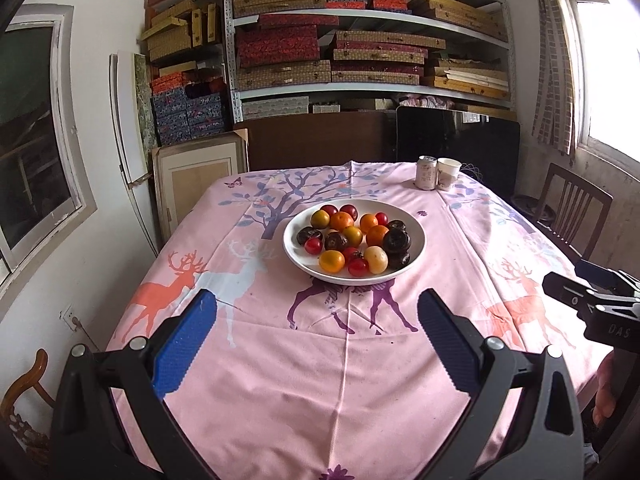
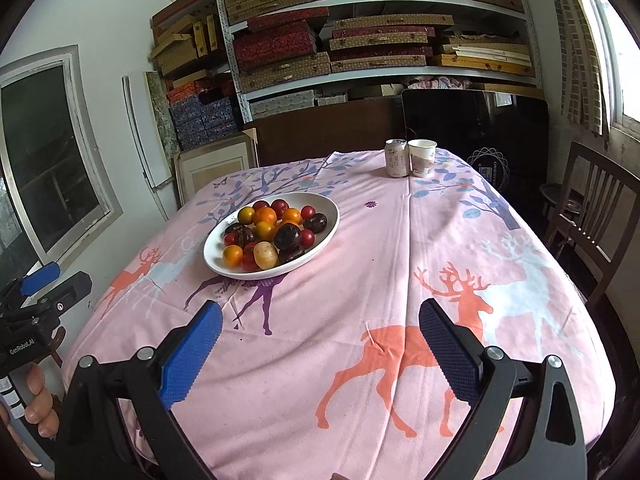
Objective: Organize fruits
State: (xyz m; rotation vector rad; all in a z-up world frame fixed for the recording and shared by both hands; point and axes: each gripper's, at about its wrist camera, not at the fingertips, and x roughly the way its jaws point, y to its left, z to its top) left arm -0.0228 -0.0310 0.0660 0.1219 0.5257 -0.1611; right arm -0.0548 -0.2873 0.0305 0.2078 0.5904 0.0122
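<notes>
Fruit [image 1: 354, 242] piled in white bowl [image 1: 416, 240] on table [image 1: 320, 360]; left tongs [image 1: 316, 344] and right tongs [image 2: 320, 344] gape wide, empty, short of bowl.

White bowl [image 1: 416, 236] of red, orange, dark fruits [image 1: 354, 242] on pink deer-print tablecloth [image 1: 320, 360].

This is a room in a home, used both for eating and for storage. A worktop [image 1: 280, 360] covered by a pink cloth printed with deer and trees carries a white bowl [image 1: 416, 240] of mixed fruit [image 1: 352, 240], a drinks can [image 1: 425, 173] and a paper cup [image 1: 448, 174]. Wooden dining chairs [image 2: 596, 216] stand at its side. Against the back wall, metal shelving [image 1: 360, 88] is packed with flat patterned gift boxes [image 1: 280, 46]. Picture frames [image 1: 196, 184] lean on the wall, and curtained windows [image 1: 600, 68] let in daylight.
</notes>
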